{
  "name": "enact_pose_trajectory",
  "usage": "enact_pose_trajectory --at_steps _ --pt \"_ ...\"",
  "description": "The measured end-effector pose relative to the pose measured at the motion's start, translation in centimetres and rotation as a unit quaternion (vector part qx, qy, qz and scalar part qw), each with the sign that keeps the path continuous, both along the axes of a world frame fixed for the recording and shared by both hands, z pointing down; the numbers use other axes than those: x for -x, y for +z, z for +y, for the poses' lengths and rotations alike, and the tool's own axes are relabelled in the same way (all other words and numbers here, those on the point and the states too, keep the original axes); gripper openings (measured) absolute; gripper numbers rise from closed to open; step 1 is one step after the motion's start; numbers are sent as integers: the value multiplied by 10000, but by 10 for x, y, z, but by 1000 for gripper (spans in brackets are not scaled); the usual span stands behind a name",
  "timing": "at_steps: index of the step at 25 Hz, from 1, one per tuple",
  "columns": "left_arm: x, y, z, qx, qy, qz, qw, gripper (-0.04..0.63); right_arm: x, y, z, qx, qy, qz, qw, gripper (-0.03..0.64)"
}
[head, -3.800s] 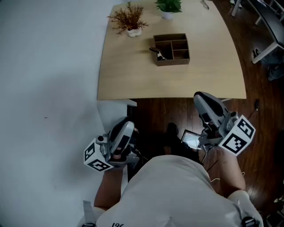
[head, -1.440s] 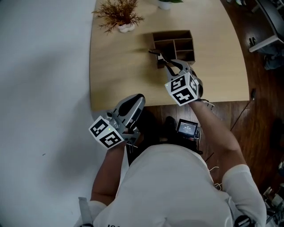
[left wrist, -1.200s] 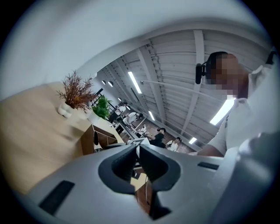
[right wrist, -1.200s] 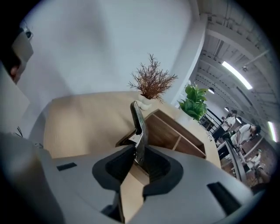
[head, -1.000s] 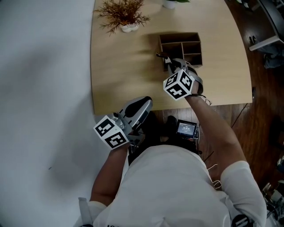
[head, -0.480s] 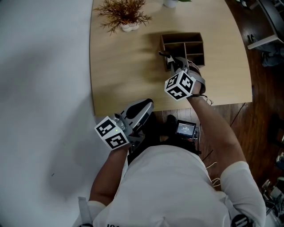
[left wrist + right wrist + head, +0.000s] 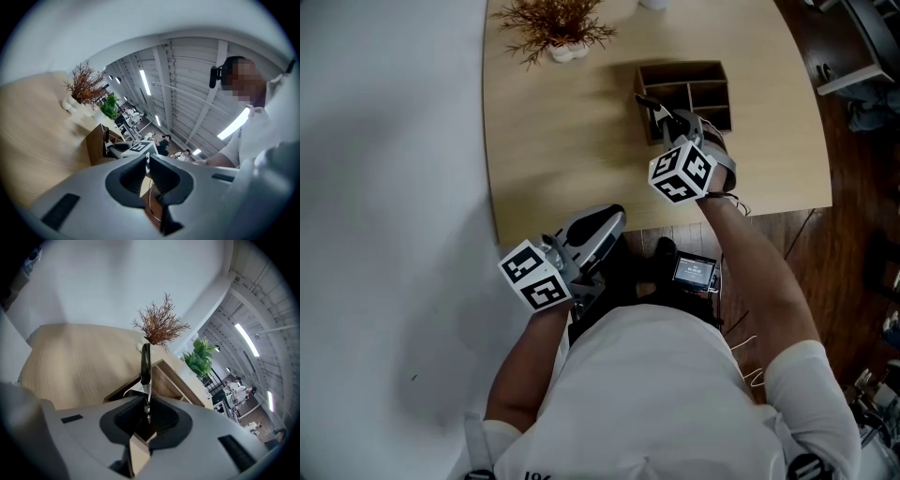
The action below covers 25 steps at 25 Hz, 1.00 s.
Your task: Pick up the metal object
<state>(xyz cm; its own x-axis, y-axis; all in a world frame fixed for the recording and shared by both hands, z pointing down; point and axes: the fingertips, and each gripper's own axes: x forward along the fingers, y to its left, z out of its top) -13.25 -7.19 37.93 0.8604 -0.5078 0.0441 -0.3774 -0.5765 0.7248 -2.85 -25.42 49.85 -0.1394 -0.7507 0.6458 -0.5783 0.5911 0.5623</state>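
The right tongs (image 7: 146, 414) pinch the metal object (image 7: 146, 363) by its thin end, just over the wooden box (image 7: 176, 380). So slim a grip may let it swivel or slip. The left tongs (image 7: 148, 174) are narrow and empty.

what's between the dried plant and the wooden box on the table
Nothing: only bare tabletop lies between the dried plant and the wooden box, as the head view shows. The right gripper, shut on the metal object, is at the box itself.
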Motion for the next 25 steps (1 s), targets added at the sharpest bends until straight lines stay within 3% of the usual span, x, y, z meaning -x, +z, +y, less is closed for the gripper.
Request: enact_pose_trajectory --at_steps 14,25 --pt "2 -3 -1 -24 -235 76 9997 0 2 21 14 529 -103 -78 9985 49" --pt "4 -7 7 -55 -278 65 9996 0 -8 9 6 348 178 -386 9985 41"
